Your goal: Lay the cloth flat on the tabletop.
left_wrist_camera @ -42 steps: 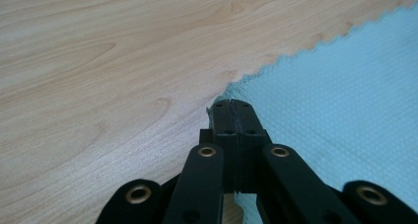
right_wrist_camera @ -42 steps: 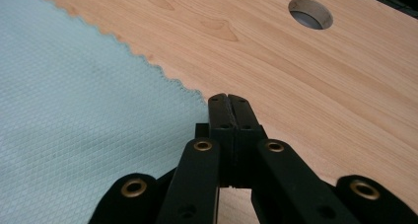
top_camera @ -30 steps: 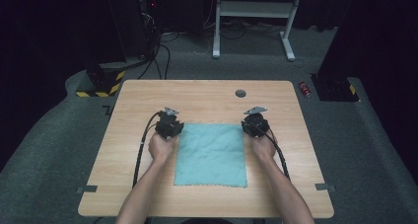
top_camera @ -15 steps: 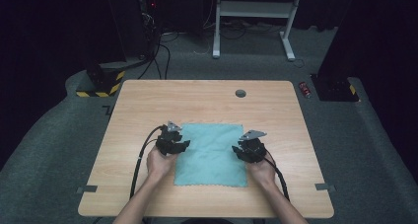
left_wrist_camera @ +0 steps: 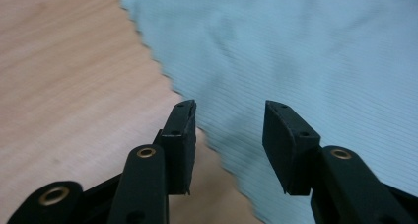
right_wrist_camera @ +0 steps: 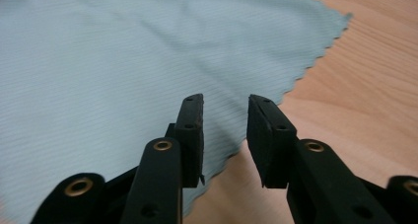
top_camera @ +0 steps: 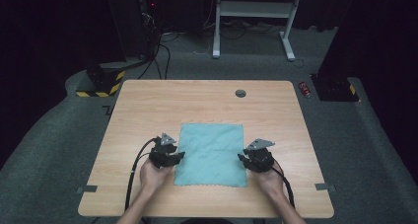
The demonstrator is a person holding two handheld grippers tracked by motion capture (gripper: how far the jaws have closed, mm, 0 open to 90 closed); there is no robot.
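Lying flat on the near half of the wooden table (top_camera: 148,110), a light blue cloth (top_camera: 211,154) with a pinked, zigzag edge is spread out square, its surface only faintly rippled. The left gripper (top_camera: 173,157) sits at the cloth's left edge, toward the near corner, and in the left gripper view its jaws stand apart above that edge, one over bare wood and the other over the fabric (left_wrist_camera: 296,51), with nothing pinched between them. The right gripper (top_camera: 245,160) mirrors it at the cloth's right edge; in the right gripper view the cloth (right_wrist_camera: 123,51) runs under the gap between its jaws, which are released but have just been closing a little, the pads not pressing on the fabric. Each gripper is held in one of the person's hands, forearms entering from the near side, with black cables trailing back. Farther off, a small dark round disc (top_camera: 240,93) is set in the tabletop near the far edge, well apart from the cloth.
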